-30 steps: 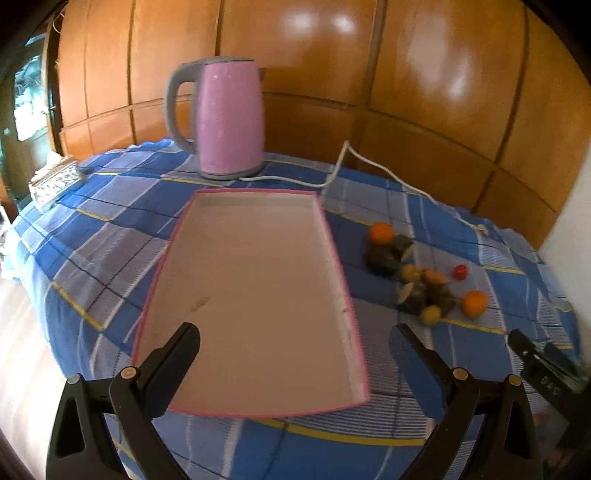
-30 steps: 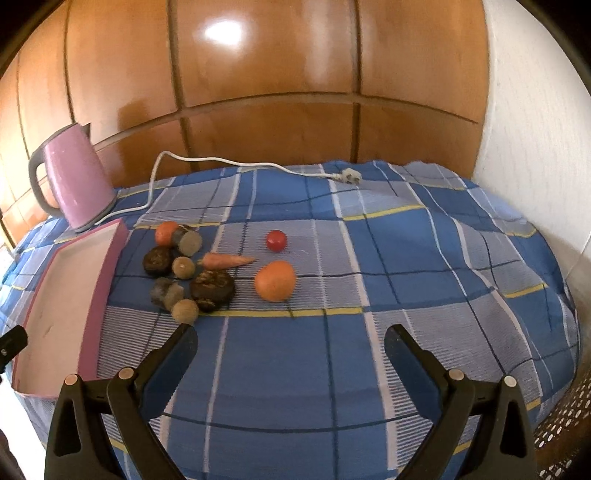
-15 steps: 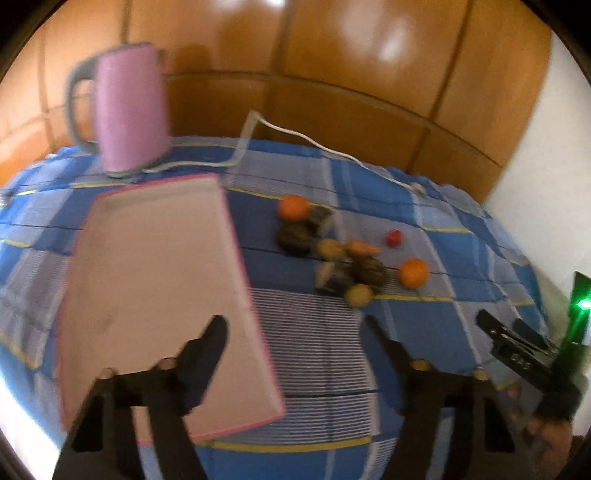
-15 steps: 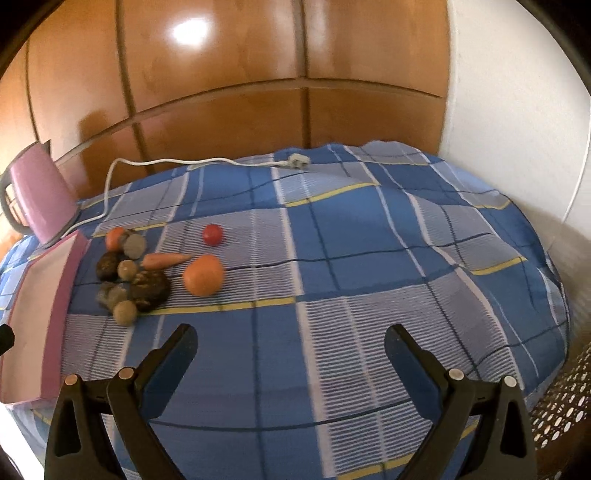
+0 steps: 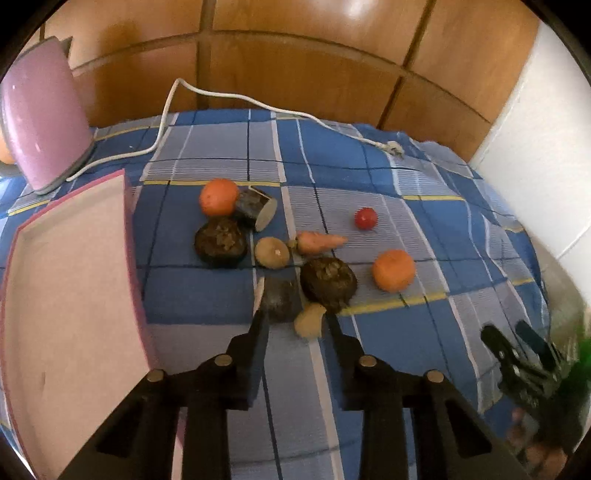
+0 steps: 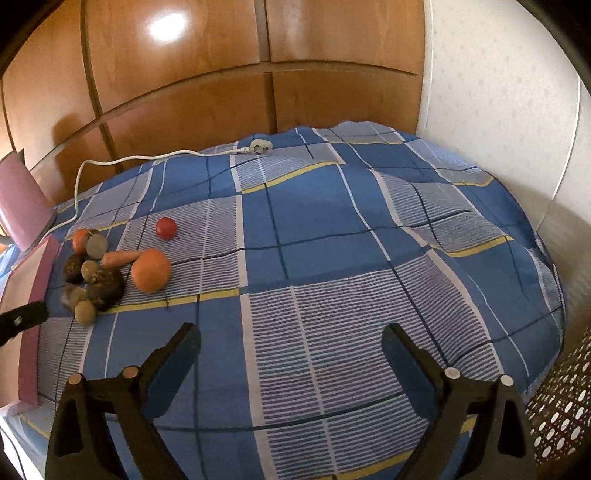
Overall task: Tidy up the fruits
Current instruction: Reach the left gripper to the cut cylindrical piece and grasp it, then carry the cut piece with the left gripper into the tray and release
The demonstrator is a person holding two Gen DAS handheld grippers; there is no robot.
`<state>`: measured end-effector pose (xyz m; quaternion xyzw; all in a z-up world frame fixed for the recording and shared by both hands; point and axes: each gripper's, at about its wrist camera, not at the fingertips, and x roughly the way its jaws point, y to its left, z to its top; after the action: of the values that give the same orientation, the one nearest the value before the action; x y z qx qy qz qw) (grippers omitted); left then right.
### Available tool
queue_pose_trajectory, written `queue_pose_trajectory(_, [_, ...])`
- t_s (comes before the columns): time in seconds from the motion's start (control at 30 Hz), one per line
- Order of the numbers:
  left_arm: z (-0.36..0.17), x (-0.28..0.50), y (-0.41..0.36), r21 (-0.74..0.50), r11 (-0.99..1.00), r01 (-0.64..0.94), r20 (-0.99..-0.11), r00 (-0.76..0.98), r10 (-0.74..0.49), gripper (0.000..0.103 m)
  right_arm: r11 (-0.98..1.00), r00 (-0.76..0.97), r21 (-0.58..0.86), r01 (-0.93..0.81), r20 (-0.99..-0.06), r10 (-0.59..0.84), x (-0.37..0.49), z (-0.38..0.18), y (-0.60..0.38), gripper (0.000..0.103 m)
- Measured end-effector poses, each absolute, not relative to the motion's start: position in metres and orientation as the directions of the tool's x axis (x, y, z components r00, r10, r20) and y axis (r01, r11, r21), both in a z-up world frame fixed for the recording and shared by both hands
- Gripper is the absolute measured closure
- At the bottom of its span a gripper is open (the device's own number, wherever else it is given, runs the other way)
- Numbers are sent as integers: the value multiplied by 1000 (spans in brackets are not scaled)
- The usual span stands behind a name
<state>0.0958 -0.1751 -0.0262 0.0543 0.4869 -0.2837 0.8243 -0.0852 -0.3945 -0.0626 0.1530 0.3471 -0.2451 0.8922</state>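
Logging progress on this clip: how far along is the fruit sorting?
Nothing is sorted: the tray holds no fruit. In hand: the open left gripper reaches the pile's near edge, gripping nothing. The right gripper hovers open. All the produce is left.

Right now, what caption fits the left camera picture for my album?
Open left gripper reaching toward fruits beside the empty pink tray.

Glossy orange-brown wood panelling (image 6: 177,74) runs along the back, ahead of the jaws, dark seams between panels; a light glare (image 6: 166,24) sits high on it. White textured wall (image 6: 495,92) to the right of the jaws. Blue plaid tablecloth (image 6: 332,240) spreads beneath and ahead.
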Motion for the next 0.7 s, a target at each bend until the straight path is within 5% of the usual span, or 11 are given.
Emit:
queue_pose_trajectory(0.2, [-35, 113, -190, -154, 822, 549, -830, 380, -409, 74, 840, 643, 104, 532, -695, -322, -82, -67, -396, 12])
queue_pose_trajectory(0.3, [-36, 120, -185, -187, 822, 538, -823, 371, -430, 86, 843, 643, 102, 529, -696, -319, -80, -69, -398, 15])
queue_pose_trajectory(0.4, [-35, 118, -175, -234, 817, 526, -814, 354, -461, 85, 843, 641, 104, 527, -701, -314, -79, -71, -400, 17])
queue_pose_trajectory(0.53, [-34, 114, -174, -185, 814, 551, -812, 380, -442, 64, 844, 632, 97, 528, -708, -314, -77, -75, -400, 17])
queue_pose_trajectory(0.7, [-41, 116, -178, -180, 801, 570, -824, 357, -439, 60, 843, 622, 100, 529, -721, -305, -75, -80, -398, 17])
